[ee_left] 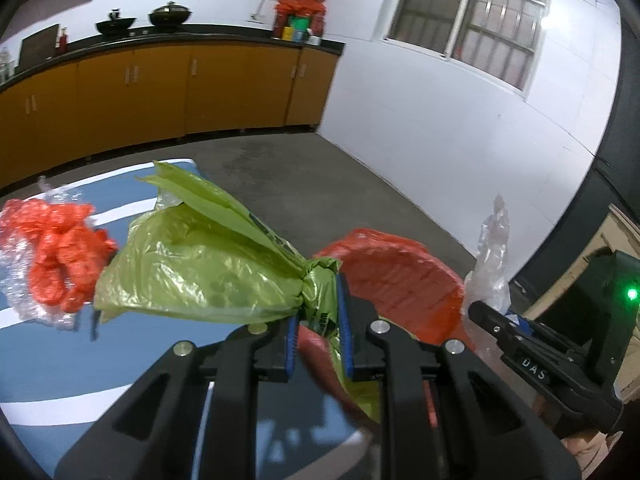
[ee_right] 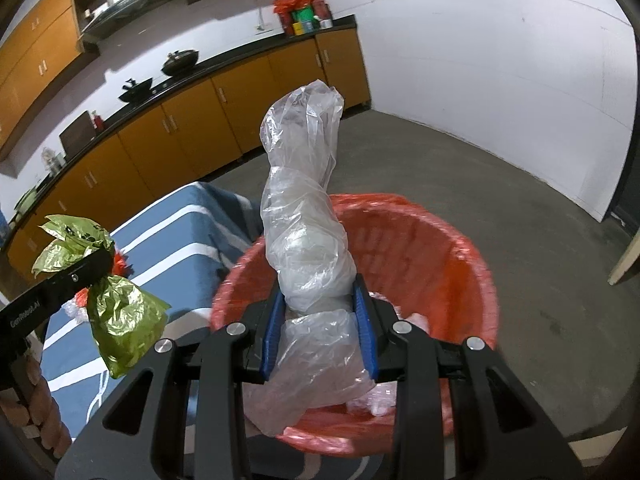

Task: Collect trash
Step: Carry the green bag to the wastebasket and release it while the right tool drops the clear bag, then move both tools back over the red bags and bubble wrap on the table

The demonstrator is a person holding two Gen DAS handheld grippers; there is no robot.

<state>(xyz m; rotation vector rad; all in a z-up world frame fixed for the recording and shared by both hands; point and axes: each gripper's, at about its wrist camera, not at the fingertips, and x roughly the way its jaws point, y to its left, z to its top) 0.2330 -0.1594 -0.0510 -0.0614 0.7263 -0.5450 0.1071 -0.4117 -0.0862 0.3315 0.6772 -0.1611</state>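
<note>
The green bag hides the near edge of the crumpled red plastic on the blue striped worktop, and its tail runs down behind the left gripper, out of sight. The red-lined bin is half covered by that gripper, its near rim smeared with blur. From the right wrist, the clear bag blocks the bin's middle, so its contents are mostly unreadable. Small jars on the far counter are too tiny to identify. The printing on the green bag is illegible.
</note>
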